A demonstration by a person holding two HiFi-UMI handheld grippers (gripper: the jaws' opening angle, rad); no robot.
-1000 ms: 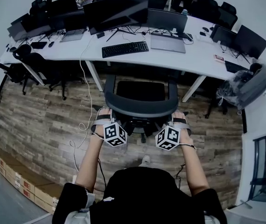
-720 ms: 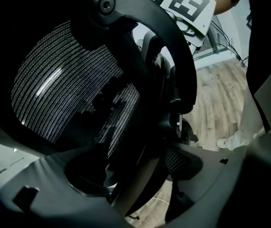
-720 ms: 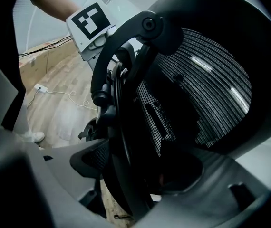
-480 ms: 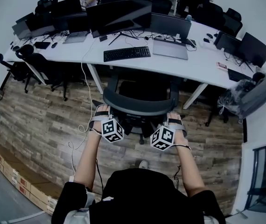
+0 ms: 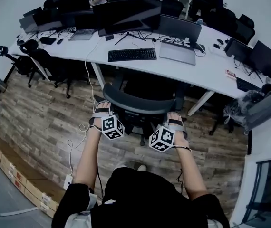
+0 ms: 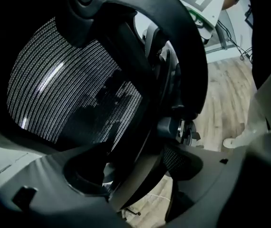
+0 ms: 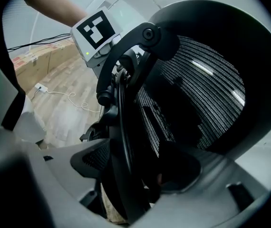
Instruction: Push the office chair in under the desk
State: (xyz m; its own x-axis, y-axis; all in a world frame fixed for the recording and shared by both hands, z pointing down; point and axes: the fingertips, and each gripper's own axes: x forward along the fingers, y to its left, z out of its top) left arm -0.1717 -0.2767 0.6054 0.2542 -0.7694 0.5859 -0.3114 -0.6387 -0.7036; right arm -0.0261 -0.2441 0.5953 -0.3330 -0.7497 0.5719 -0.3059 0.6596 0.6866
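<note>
The black mesh office chair (image 5: pixel 136 104) faces the long white desk (image 5: pixel 199 70), its seat mostly hidden beneath the desk edge. My left gripper (image 5: pixel 102 110) sits on the left end of the backrest's top rim and my right gripper (image 5: pixel 173 121) on the right end. In the left gripper view the grey jaws of the left gripper (image 6: pixel 138 177) close round the backrest frame (image 6: pixel 169 56), mesh (image 6: pixel 69 89) to the left. The right gripper (image 7: pixel 128 191) likewise clamps the frame, beside the mesh (image 7: pixel 197 89).
A keyboard (image 5: pixel 132 54), laptop (image 5: pixel 177 52) and monitors (image 5: pixel 128 13) lie on the desk above the chair. White desk legs (image 5: pixel 96 74) flank the gap. Another chair (image 5: pixel 38 61) stands left, a wrapped chair (image 5: pixel 261 103) right. A cable (image 5: pixel 78 137) trails on the wooden floor; boxes (image 5: pixel 16 186) line the left.
The chair has rolled forward toward the desk, so its seat has slipped under the desk edge. Both grippers have travelled forward with the backrest, holding the same spots.
</note>
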